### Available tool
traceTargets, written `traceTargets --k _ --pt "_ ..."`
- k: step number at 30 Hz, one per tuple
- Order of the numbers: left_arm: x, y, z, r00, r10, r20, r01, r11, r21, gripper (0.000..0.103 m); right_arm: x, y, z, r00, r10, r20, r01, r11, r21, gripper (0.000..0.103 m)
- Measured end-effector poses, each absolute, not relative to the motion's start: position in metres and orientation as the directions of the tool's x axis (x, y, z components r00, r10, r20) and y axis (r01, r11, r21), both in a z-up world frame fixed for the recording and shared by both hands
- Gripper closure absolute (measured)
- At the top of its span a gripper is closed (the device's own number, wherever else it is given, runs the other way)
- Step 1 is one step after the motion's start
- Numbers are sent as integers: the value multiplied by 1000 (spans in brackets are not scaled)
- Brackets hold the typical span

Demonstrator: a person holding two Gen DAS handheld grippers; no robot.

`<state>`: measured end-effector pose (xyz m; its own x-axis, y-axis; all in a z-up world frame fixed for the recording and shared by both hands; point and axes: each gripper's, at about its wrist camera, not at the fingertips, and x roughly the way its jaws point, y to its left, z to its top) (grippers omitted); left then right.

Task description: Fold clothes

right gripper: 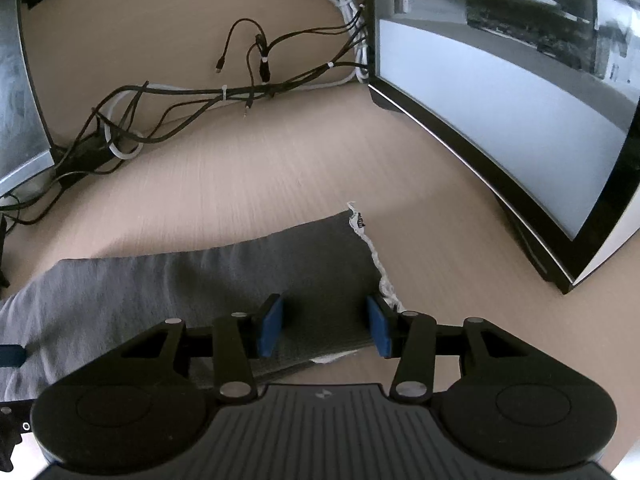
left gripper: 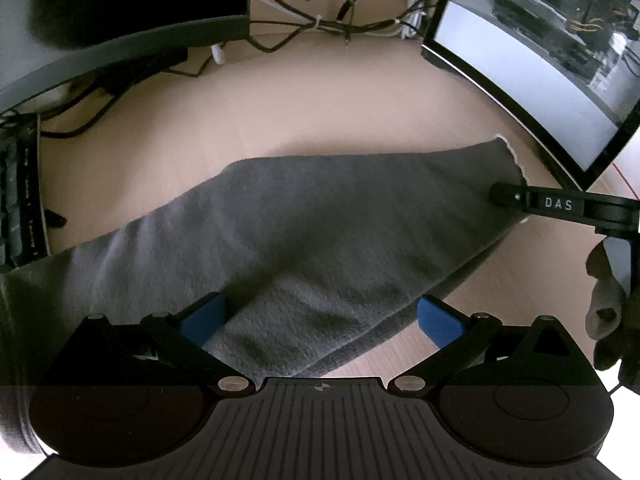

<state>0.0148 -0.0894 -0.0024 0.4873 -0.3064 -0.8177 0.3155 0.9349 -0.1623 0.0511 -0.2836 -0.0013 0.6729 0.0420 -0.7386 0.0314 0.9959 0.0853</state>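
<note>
A grey knitted garment (left gripper: 320, 220) lies stretched across the tan table (left gripper: 240, 120), running from lower left to upper right. My left gripper (left gripper: 320, 318) is open above its near edge, the blue pads (left gripper: 204, 316) set wide with cloth between them. The garment's right end (right gripper: 312, 248) has a frayed white hem (right gripper: 378, 260). My right gripper (right gripper: 324, 328) straddles that end, open, its blue pads (right gripper: 270, 328) either side of flat ribbed cloth. One of its black fingers (left gripper: 516, 197) shows resting over the cloth's end in the left wrist view.
A lit monitor (right gripper: 500, 100) stands close on the right, also seen as the monitor (left gripper: 540, 80) beside the garment's end. Tangled cables (right gripper: 240, 88) lie at the back. A dark monitor (left gripper: 120, 20) and a keyboard (left gripper: 20, 200) sit on the left. A gloved hand (left gripper: 608, 300) holds the right gripper.
</note>
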Motion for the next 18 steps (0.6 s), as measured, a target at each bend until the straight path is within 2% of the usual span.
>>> traceTargets --k 6,11,14,16,18 --pt "17 -81 -2 495 -338 -801 268 936 -229 0 56 -289 -2 657 93 -748 -50 996 79 58" --pt "33 -87 17 476 -391 -788 170 920 -354 0 60 -301 -1 630 176 -756 -123 984 127 57" --pt "42 -118 26 486 -402 -776 206 916 -345 0 56 -308 -5 637 223 -738 -147 975 168 58" --pt "49 -142 30 483 -407 -775 239 913 -331 0 53 -314 -10 644 252 -723 -166 968 189 62" --pt "57 -164 18 444 -388 -808 236 920 -313 0 50 -320 -17 641 284 -713 -185 959 215 64"
